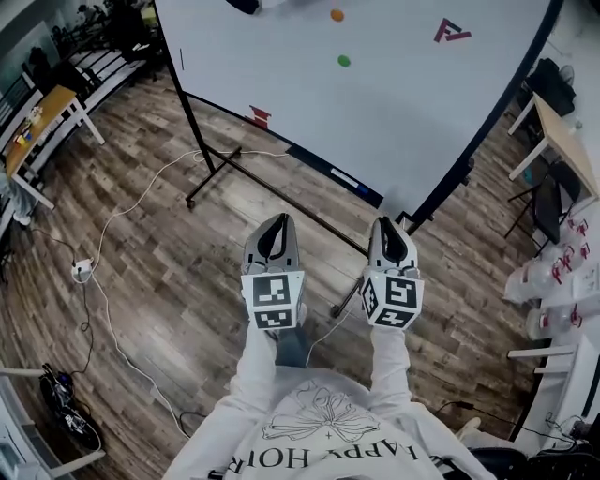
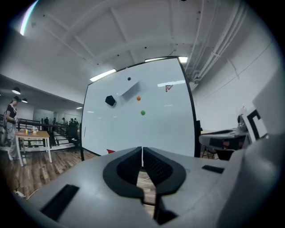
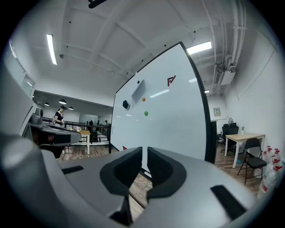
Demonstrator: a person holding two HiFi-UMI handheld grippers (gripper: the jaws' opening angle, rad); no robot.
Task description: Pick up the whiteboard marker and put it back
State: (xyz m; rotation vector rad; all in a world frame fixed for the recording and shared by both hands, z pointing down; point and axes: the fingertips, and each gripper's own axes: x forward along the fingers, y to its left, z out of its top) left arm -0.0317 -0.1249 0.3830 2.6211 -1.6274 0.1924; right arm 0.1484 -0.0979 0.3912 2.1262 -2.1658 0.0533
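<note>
A large whiteboard (image 1: 375,84) on a wheeled stand leans ahead of me, also seen as whiteboard (image 2: 140,116) and whiteboard (image 3: 164,120). On it are an orange magnet (image 1: 337,15), a green magnet (image 1: 344,61) and a red piece (image 1: 260,116). A small white stick (image 1: 345,178) lies on the dark tray along the board's lower edge; I cannot tell whether it is the marker. My left gripper (image 1: 277,221) (image 2: 142,153) is shut and empty. My right gripper (image 1: 389,225) (image 3: 144,153) has a narrow gap between its jaws and holds nothing. Both point level at the board, well short of it.
White cables (image 1: 122,216) and a power strip (image 1: 82,270) lie on the wood floor at left. The stand's foot (image 1: 342,305) reaches between my grippers. A table (image 1: 52,103) stands far left; a desk (image 1: 553,141) and bottles (image 1: 562,272) stand at right. A person (image 2: 11,120) stands far off.
</note>
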